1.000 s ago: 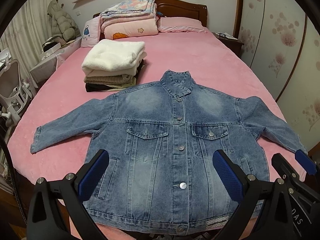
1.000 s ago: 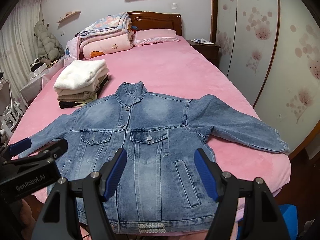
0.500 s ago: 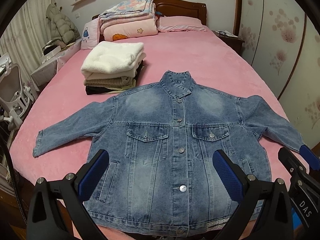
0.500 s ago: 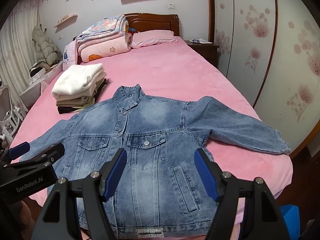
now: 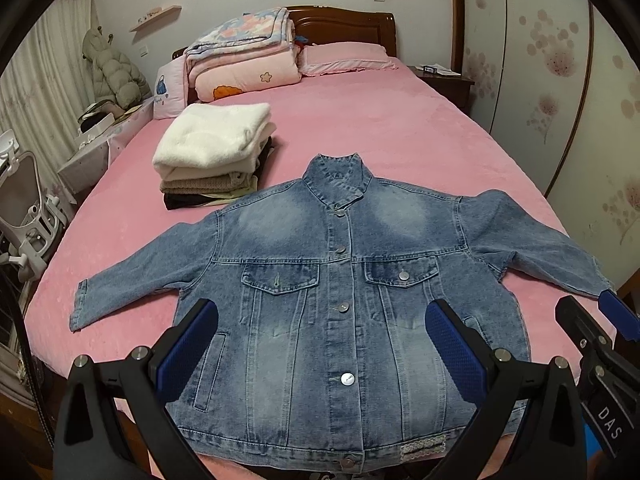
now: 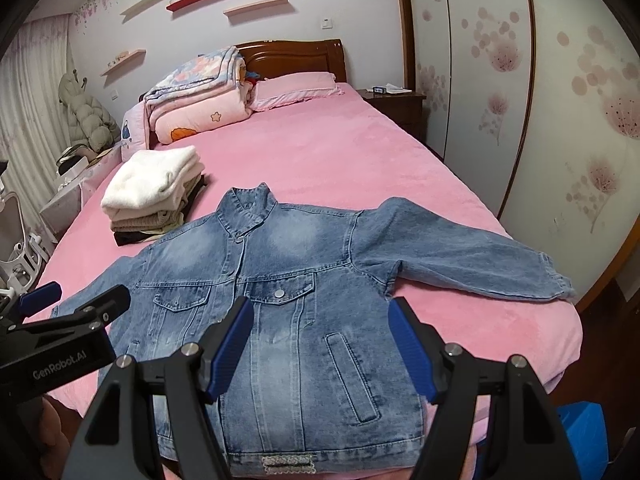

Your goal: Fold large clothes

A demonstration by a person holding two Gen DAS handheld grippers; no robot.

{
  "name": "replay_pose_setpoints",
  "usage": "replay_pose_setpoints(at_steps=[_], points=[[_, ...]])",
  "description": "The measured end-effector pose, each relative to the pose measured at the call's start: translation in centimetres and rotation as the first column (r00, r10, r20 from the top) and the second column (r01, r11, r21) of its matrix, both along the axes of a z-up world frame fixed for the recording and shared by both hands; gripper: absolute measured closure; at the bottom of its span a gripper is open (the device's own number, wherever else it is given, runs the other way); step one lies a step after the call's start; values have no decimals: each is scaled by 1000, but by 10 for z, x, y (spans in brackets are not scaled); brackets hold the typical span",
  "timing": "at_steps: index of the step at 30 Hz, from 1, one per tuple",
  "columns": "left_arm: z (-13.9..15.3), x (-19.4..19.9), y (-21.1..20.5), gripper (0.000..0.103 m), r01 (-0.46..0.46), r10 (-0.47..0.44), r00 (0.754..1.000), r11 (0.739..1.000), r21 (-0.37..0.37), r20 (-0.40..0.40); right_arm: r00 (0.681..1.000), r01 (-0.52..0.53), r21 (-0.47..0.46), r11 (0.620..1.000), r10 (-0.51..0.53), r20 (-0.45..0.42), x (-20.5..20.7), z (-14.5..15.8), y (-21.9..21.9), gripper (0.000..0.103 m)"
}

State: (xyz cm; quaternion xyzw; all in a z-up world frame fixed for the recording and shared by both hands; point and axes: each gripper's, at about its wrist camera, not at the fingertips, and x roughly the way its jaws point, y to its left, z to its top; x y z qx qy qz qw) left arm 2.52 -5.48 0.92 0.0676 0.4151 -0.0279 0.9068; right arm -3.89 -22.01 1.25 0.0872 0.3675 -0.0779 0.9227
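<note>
A blue denim jacket (image 5: 340,280) (image 6: 288,280) lies flat and buttoned on the pink bed, collar away from me, both sleeves spread out to the sides. My left gripper (image 5: 320,340) hovers open above the jacket's lower front, nothing between its blue pads. My right gripper (image 6: 322,344) is also open, held over the jacket's lower right side near the slit pocket. Each gripper shows at the edge of the other's view: the right gripper (image 5: 600,344) at the right edge, the left gripper (image 6: 64,320) at the left.
A stack of folded clothes (image 5: 212,152) topped by a white fleece sits on the bed (image 5: 400,132) left of the collar. Folded quilts (image 5: 244,60) and a pillow (image 5: 344,58) lie at the headboard. A white chair (image 5: 24,216) stands left, a wardrobe (image 6: 540,100) right.
Both grippers have drawn back and risen a little, so the jacket sits lower in the views and more of the room shows. The jacket has not moved.
</note>
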Motion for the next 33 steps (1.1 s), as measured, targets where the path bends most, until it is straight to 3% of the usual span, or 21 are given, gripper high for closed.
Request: replay_pose_setpoints(at_steps=[10, 20, 28, 33], points=[[2, -7, 0, 0, -7, 6, 1000, 1000, 16, 3, 999, -27, -6, 1000, 27, 18, -7, 1, 3, 33], [1, -11, -12, 0, 33, -33, 999, 999, 38, 9, 1000, 13, 12, 1000, -13, 16, -11, -3, -8, 33], [13, -1, -60, 0, 157, -158, 987, 987, 32, 34, 993, 110, -9, 994, -109, 45, -19, -2, -45, 33], [24, 8, -107, 0, 302, -301, 952, 953, -9, 55, 977, 208, -15, 978, -207, 51, -27, -3, -84, 33]])
